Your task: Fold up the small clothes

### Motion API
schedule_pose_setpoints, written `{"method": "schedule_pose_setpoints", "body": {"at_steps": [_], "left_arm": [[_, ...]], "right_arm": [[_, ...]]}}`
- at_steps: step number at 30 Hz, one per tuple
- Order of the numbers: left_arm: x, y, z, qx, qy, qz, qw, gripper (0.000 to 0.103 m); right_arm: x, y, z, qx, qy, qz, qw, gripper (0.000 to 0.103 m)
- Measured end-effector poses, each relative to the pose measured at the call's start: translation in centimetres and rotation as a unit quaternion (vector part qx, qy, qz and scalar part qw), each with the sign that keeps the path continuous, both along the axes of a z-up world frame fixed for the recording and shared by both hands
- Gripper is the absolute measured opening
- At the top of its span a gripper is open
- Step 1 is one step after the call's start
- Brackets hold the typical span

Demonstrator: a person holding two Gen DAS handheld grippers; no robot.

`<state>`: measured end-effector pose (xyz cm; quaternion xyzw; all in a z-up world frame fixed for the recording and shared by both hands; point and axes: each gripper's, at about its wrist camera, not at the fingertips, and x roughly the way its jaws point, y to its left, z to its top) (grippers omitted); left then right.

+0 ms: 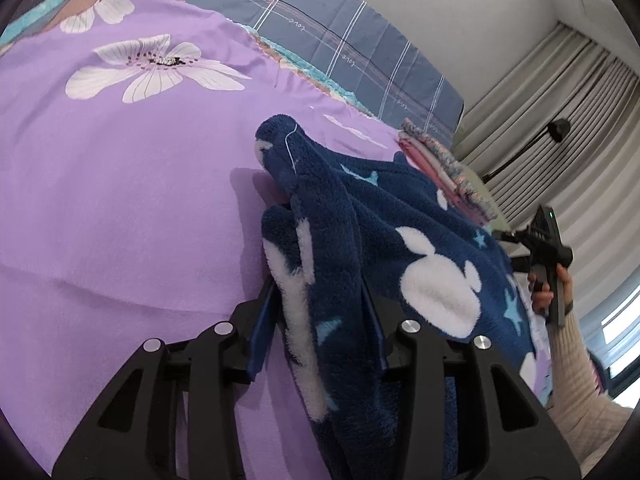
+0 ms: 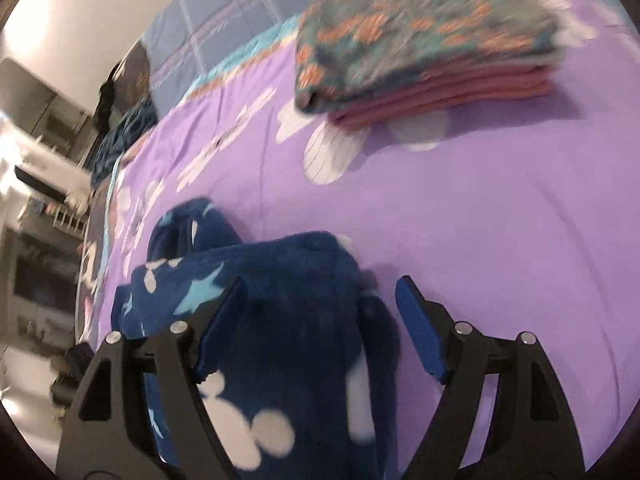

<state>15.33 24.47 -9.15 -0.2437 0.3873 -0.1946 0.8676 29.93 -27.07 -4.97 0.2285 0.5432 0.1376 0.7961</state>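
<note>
A dark blue fleece garment [image 1: 400,216] with white shapes and pale blue stars lies bunched on the purple flowered bedsheet [image 1: 120,200]. My left gripper [image 1: 318,286] straddles a thick fold of it. The fold fills most of the gap, and the inner face of the left pad [image 1: 264,332] shows bare. In the right wrist view the same garment [image 2: 280,360] lies under my right gripper [image 2: 320,280], whose jaws stand wide. The right pad [image 2: 420,328] hangs over bare sheet. The right gripper [image 1: 512,250] also shows at the far right, held by a hand in a cream sleeve.
A stack of folded clothes [image 2: 420,40], patterned on top and pink below, sits further back on the sheet [image 2: 480,220]; it also shows as the stack [image 1: 444,160]. A blue plaid quilt [image 1: 320,28] lies beyond. Curtains [image 1: 560,120] and a black lamp [image 1: 558,128] stand to the right.
</note>
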Motion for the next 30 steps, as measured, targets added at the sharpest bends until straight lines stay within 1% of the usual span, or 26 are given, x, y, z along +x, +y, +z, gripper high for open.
{"method": "schedule_pose_setpoints", "body": {"at_steps": [1,2,3,4,5,6,7,8,9,10,11,12,13,14,15,16,17,19,21,22,24,25,26,28,29,30], "left_arm": [[0.0,-0.1,0.0,0.004,0.000,0.001,1.0000,0.043],[0.1,-0.2,0.0,0.007,0.000,0.001,1.0000,0.043],[0.1,-0.2,0.0,0.009,0.000,0.002,1.0000,0.043],[0.1,-0.3,0.0,0.012,-0.001,0.002,0.9999,0.043],[0.0,-0.3,0.0,0.016,-0.002,0.003,0.9999,0.043],[0.0,-0.5,0.1,0.019,-0.002,0.004,0.9998,0.043],[0.0,-0.6,0.2,0.027,-0.003,0.005,0.9996,0.043],[0.0,-0.8,0.3,0.035,-0.004,0.006,0.9994,0.044],[0.0,-1.0,0.4,0.044,-0.005,0.007,0.9990,0.044],[-0.1,-1.2,0.4,0.050,-0.006,0.008,0.9987,0.044],[-0.1,-1.3,0.5,0.057,-0.008,0.009,0.9983,0.045],[-0.1,-1.3,0.5,0.062,-0.009,0.010,0.9980,0.046],[-0.2,-1.5,0.6,0.069,-0.010,0.014,0.9975,0.047],[-0.3,-1.5,0.7,0.075,-0.012,0.017,0.9970,0.049],[-0.3,-1.6,0.8,0.082,-0.013,0.021,0.9963,0.052],[-0.4,-1.7,0.9,0.092,-0.014,0.026,0.9953,0.052],[-0.5,-1.9,1.0,0.102,-0.015,0.030,0.9942,0.054],[-0.6,-2.0,1.1,0.115,-0.016,0.035,0.9927,0.057],[-0.6,-2.0,1.1,0.115,-0.016,0.036,0.9926,0.057],[-0.6,-1.9,1.1,0.111,-0.016,0.036,0.9930,0.057],[-0.6,-1.8,1.1,0.108,-0.016,0.037,0.9933,0.057],[-0.7,-1.9,1.1,0.110,-0.016,0.037,0.9931,0.058],[-0.7,-1.9,1.1,0.112,-0.016,0.038,0.9928,0.058],[-0.6,-2.1,1.1,0.116,-0.016,0.039,0.9924,0.058],[-0.7,-2.1,1.1,0.115,-0.016,0.038,0.9925,0.058],[-0.7,-2.0,1.1,0.114,-0.016,0.039,0.9926,0.058]], "right_arm": [[0.8,0.6,-0.7,0.007,0.002,0.015,1.000,0.067],[1.1,1.1,-0.8,0.002,-0.007,0.022,1.000,0.029],[1.1,1.8,-0.6,-0.012,-0.024,0.030,0.999,0.015],[0.5,2.4,0.0,-0.018,-0.044,0.032,0.998,0.013],[-0.4,2.7,1.2,-0.021,-0.087,0.028,0.996,0.012],[-1.3,2.9,2.4,-0.028,-0.127,0.027,0.991,0.012],[-3.1,3.0,4.2,-0.042,-0.184,0.027,0.982,0.013],[-4.7,3.2,5.6,-0.063,-0.232,0.026,0.970,0.017],[-5.1,3.4,5.9,-0.082,-0.252,0.021,0.964,0.019],[-5.2,3.6,5.5,-0.132,-0.259,0.007,0.957,0.026],[-4.5,3.8,4.5,-0.174,-0.239,0.000,0.955,0.030],[-3.6,3.8,3.5,-0.209,-0.215,-0.006,0.954,0.030],[-2.7,3.8,1.8,-0.249,-0.176,-0.015,0.952,0.030],[-2.3,3.5,1.0,-0.258,-0.151,-0.022,0.954,0.030],[-2.4,3.1,0.9,-0.248,-0.143,-0.031,0.958,0.030],[-3.3,2.5,1.5,-0.223,-0.156,-0.050,0.961,0.033],[-4.3,2.2,2.4,-0.203,-0.173,-0.064,0.962,0.037],[-7.1,2.5,4.5,-0.175,-0.198,-0.071,0.962,0.037],[-9.4,3.8,5.6,-0.162,-0.208,-0.047,0.963,0.037],[-11.5,5.1,6.3,-0.152,-0.221,-0.023,0.963,0.038],[-15.2,7.3,7.0,-0.134,-0.242,0.017,0.961,0.050],[-17.5,9.1,6.5,-0.126,-0.252,0.047,0.958,0.059],[-18.1,10.7,5.7,-0.132,-0.247,0.062,0.958,0.061],[-19.0,14.1,1.3,-0.194,-0.179,0.099,0.959,0.061],[-19.3,14.8,-0.2,-0.215,-0.172,0.092,0.957,0.061],[-19.8,15.2,-0.5,-0.228,-0.189,0.078,0.952,0.061]]}}
